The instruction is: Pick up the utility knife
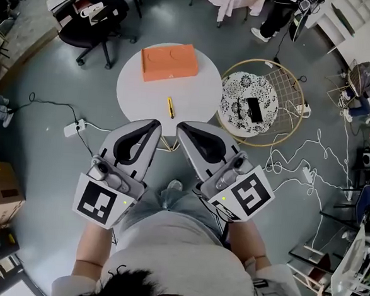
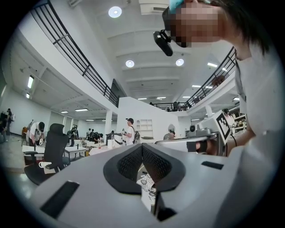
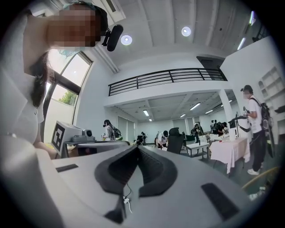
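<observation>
A small yellow utility knife [image 1: 171, 106] lies on the round white table [image 1: 195, 97], near its front edge. My left gripper [image 1: 156, 123] and right gripper [image 1: 181, 127] hang side by side just in front of the table, both shut with nothing between the jaws. Their tips sit a short way short of the knife. In the left gripper view my left gripper [image 2: 142, 145] points out across the room, and the other gripper's marker cube [image 2: 221, 125] shows at right. In the right gripper view my right gripper [image 3: 136, 148] also faces the room; the knife is not in either gripper view.
An orange box [image 1: 169, 62] rests on the far side of the table. A patterned stool [image 1: 249, 99] inside a gold wire basket [image 1: 286, 88] stands to the right, holding a dark phone [image 1: 253, 109]. Cables and a power strip [image 1: 72, 128] trail on the floor. A black office chair [image 1: 92, 24] stands at the back left.
</observation>
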{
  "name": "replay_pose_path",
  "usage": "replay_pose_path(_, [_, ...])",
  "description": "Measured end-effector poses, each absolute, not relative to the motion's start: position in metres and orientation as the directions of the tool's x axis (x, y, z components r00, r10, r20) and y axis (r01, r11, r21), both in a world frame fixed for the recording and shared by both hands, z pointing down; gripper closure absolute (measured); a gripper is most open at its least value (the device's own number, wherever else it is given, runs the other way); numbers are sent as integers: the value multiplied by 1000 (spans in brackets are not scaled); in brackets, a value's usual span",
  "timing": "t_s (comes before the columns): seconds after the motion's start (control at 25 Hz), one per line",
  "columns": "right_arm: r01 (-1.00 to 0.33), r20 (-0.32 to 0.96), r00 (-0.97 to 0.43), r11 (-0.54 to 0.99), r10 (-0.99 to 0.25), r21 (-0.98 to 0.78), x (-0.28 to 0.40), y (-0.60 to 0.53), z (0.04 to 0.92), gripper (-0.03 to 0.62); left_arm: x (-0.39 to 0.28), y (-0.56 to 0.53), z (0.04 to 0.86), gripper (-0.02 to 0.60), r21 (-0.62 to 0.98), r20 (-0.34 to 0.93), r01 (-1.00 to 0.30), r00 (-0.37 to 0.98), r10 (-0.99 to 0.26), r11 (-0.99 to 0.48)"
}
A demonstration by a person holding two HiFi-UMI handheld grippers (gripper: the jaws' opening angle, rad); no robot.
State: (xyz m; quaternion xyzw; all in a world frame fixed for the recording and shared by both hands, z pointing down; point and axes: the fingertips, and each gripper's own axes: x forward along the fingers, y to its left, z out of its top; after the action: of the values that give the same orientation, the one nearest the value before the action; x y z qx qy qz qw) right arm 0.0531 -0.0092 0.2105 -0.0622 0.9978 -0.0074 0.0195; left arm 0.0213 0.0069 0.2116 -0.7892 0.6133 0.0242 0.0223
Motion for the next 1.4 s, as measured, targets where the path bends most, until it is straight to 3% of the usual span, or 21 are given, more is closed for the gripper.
replay_pose_path(0.32, [-169,-27,-985,985,-171,-43,37,-35,220,586,4,-19,224,571,8,-32,-960,279,-960,-279])
replay_pose_path(1.4, [-552,27,-833,829,-552,-89,-75,-126,243,586,-110,-123,244,571,26,25,-768,641,-767,-640])
